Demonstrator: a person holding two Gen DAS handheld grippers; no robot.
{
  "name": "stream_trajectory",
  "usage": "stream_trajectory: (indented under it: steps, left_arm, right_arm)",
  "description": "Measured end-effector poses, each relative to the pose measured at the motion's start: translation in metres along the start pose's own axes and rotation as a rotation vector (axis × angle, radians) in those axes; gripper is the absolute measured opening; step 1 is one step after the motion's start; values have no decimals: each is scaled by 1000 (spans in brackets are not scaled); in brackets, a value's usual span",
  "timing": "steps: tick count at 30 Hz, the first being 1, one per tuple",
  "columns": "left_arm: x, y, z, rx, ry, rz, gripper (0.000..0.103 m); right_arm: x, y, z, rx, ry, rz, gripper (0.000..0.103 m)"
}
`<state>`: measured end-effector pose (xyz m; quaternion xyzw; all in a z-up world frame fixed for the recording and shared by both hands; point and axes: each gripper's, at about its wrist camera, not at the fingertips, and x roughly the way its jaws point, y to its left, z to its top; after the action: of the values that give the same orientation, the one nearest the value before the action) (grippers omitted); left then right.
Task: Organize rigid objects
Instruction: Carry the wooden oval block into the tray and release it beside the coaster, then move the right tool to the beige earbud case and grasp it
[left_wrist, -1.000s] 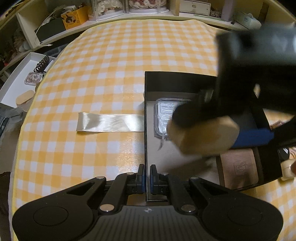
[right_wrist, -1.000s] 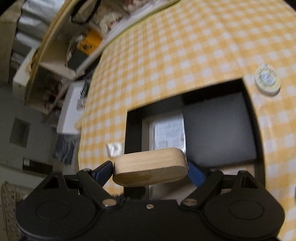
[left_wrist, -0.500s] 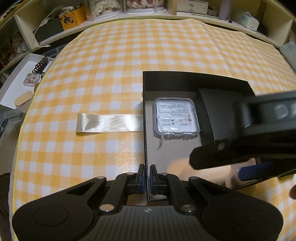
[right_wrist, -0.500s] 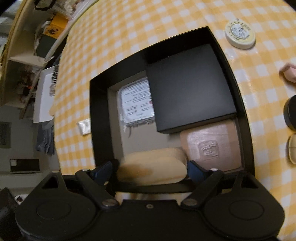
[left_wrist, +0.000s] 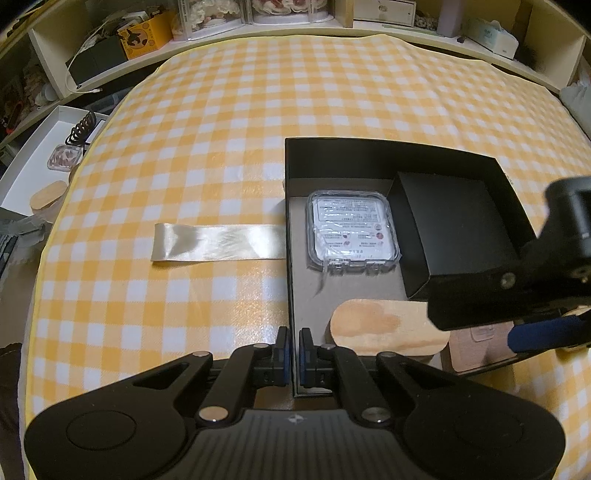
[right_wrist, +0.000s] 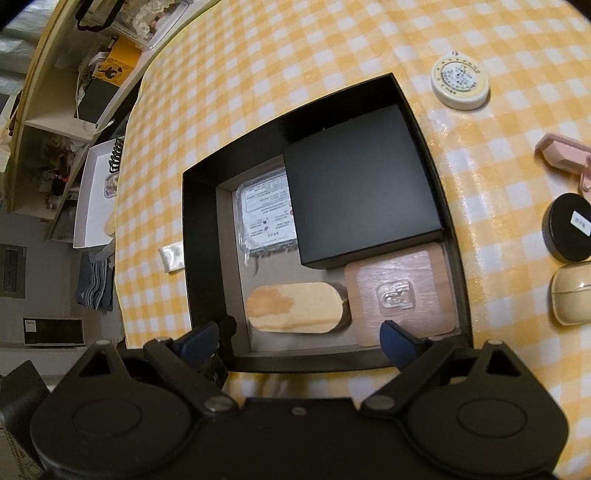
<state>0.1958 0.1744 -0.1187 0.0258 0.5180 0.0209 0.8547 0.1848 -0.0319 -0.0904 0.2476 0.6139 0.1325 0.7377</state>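
An open black box (right_wrist: 201, 236) sits on the yellow checked tablecloth. Inside lie an oval wooden piece (right_wrist: 297, 308), a clear plastic case (right_wrist: 266, 218), a smaller black box (right_wrist: 360, 184) and a square wooden coaster (right_wrist: 400, 291). My right gripper (right_wrist: 299, 338) is open and empty just above the box's near wall, the oval piece lying free between its blue fingers. My left gripper (left_wrist: 291, 349) is shut on the box's near left wall (left_wrist: 290, 288). The oval piece (left_wrist: 384, 326) and the clear case (left_wrist: 351, 232) also show in the left wrist view.
A pale ribbon strip (left_wrist: 218, 245) lies left of the box. To the box's right lie a round cream tin (right_wrist: 460, 79), a pink item (right_wrist: 565, 155), a black round tin (right_wrist: 569, 227) and a beige case (right_wrist: 572, 295). Shelves with clutter ring the table's far edge.
My right gripper carried the oval wooden piece down into the box, opened and drew back, leaving the piece on the box floor. My left gripper has stayed put.
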Motion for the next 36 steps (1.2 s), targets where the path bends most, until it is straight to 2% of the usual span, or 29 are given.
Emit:
stream_trajectory:
  steps: [9,20,28,32,36]
  left_arm:
    - [0,1,-1,0,3,2,5]
    - [1,1,-1,2,5,5,5]
    - [1,1,-2,4,6,10,5]
    - [1,1,-2,5,6,10,5]
    - [2,1,-2,5,6,11,5]
  right_arm:
    - [-22,7,-5,-62,-20,24,95]
    - [-78,5,-13,-162,-124,64,95]
    - [-120,-25,-13,-233,-271,56,95]
    - [-135,-46,-12,-267,-350,14,96]
    - [-144,-69,-10,-277,-391,-35,96]
